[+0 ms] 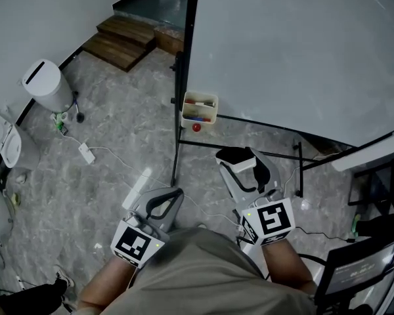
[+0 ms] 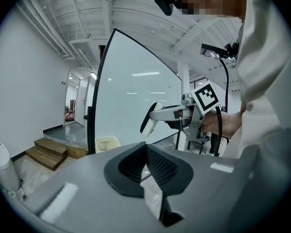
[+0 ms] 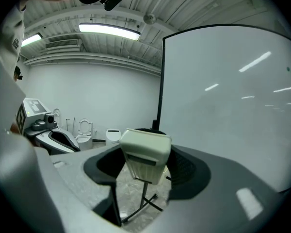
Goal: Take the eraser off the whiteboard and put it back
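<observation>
Right gripper (image 3: 146,171) fingers grasping the eraser (image 3: 144,152), held off the whiteboard (image 3: 228,106); left gripper (image 2: 146,168) clenched empty; if I return it tilted, I judge it may slide and drop.

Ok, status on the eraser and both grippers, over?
Right hand-held gripper shut on eraser, held off the whiteboard. Left hand-held gripper shut, empty. Nothing seen between eraser and whiteboard.
</observation>
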`<state>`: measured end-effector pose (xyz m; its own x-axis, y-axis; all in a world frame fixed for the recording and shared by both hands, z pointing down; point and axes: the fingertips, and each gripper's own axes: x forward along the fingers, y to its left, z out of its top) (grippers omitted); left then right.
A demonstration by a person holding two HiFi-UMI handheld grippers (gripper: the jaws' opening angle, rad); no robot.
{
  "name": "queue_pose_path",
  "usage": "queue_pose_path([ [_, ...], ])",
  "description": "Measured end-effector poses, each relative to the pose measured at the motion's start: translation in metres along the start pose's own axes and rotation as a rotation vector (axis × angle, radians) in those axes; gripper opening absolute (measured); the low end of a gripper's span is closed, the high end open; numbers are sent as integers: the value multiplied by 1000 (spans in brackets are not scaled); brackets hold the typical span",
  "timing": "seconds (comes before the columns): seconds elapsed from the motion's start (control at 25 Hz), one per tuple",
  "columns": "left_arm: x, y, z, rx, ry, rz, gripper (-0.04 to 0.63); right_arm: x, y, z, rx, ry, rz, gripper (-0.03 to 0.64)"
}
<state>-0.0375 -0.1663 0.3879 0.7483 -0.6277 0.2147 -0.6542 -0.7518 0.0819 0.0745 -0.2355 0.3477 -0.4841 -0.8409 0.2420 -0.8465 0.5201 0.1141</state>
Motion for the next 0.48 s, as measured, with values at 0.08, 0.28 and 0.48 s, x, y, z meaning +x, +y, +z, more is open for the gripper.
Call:
queue_pose_path([
  [0.08,0,-7,0,2,2,12,5,-7,-2,-1,1,-3,9,272],
  [0.28,-2,-21,-2,11,-14,41,5,-24,-4,-2,-6,-18,32,272],
  [0.48,-7,-32,1,-41,-21,73,6,-39,-2,2,-25,-22,58,272],
])
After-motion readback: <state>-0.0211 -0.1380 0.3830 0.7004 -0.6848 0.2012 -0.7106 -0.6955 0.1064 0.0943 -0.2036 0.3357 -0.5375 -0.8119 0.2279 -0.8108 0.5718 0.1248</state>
